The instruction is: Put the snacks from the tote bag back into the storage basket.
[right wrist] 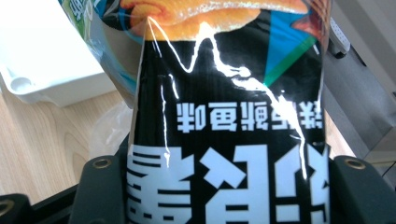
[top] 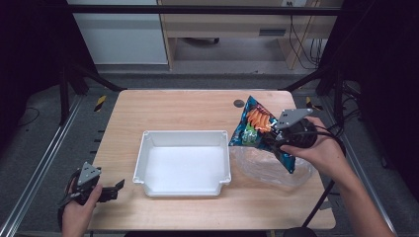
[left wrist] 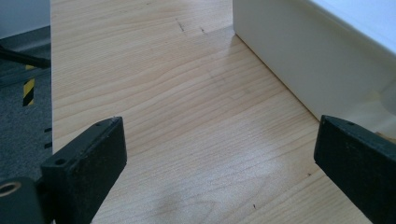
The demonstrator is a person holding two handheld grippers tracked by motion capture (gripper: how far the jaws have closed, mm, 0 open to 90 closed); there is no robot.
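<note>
The snack bag (top: 257,129) was clamped in the right claw (top: 276,138), lifted over the table's (top: 188,106) right half, just right of the white bin (top: 148,148) and above a crumpled clear plastic bag (top: 267,170). Left claw (top: 111,190) sat w/ jaws apart at the near-left table edge, close to the bin's left wall; bare wood lay btwn them.

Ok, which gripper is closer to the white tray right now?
Left. The left gripper sits open just off the white tray's near left corner. The right gripper is off the tray's right side, holding a snack bag.
</note>
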